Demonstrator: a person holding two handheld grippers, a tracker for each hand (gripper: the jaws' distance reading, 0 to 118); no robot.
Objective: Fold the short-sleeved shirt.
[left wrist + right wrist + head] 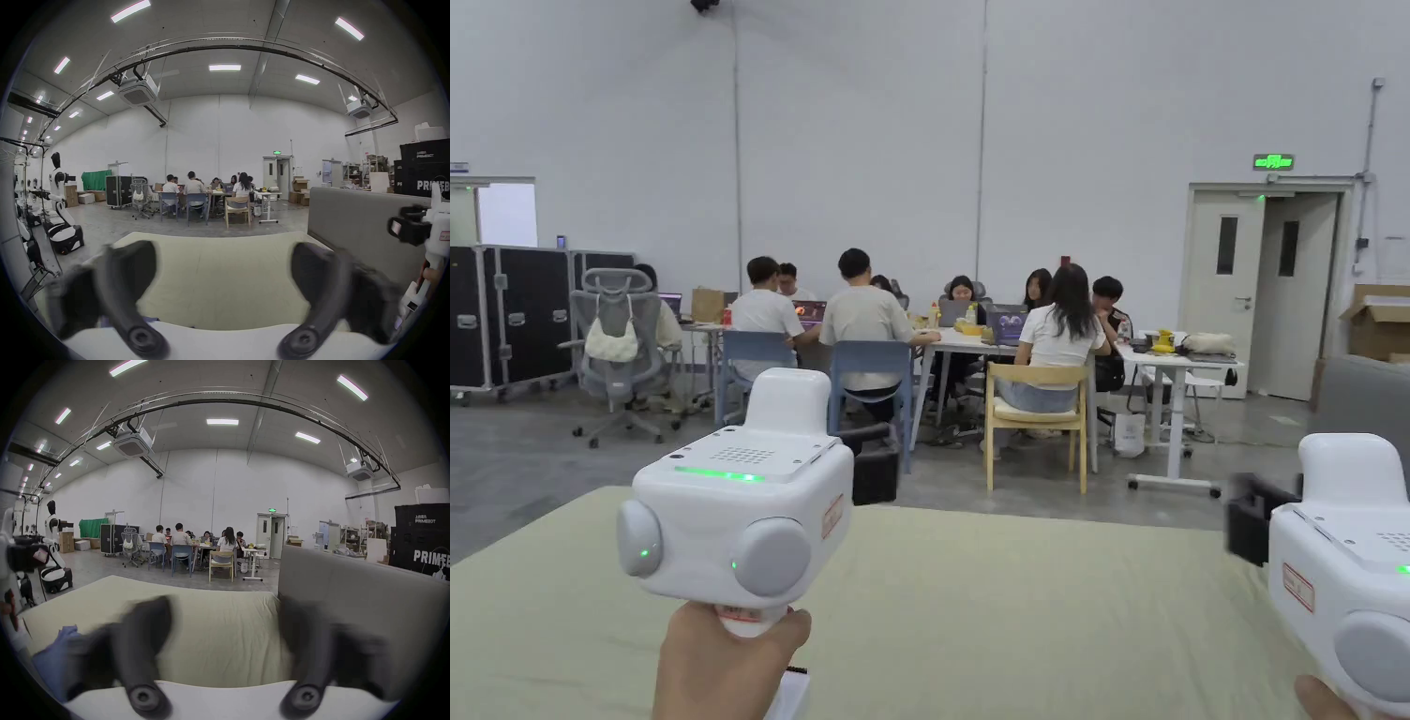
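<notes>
The blue fabric shirt (57,649) is mostly cut off, just a crumpled bit on the pale yellow-green cloth-covered worktop (975,609) at the lower left of the right gripper view, partly behind that gripper's blurred black jaw. Both the white left gripper (222,277) and the white right gripper (225,635) hover above the worktop with jaws spread wide apart and nothing between them, though motion blur smears their edges. Past the worktop there's a grey upholstered panel (353,598) on the right, a bare concrete floor, and people seated around tables (975,342) by a white wall.
</notes>
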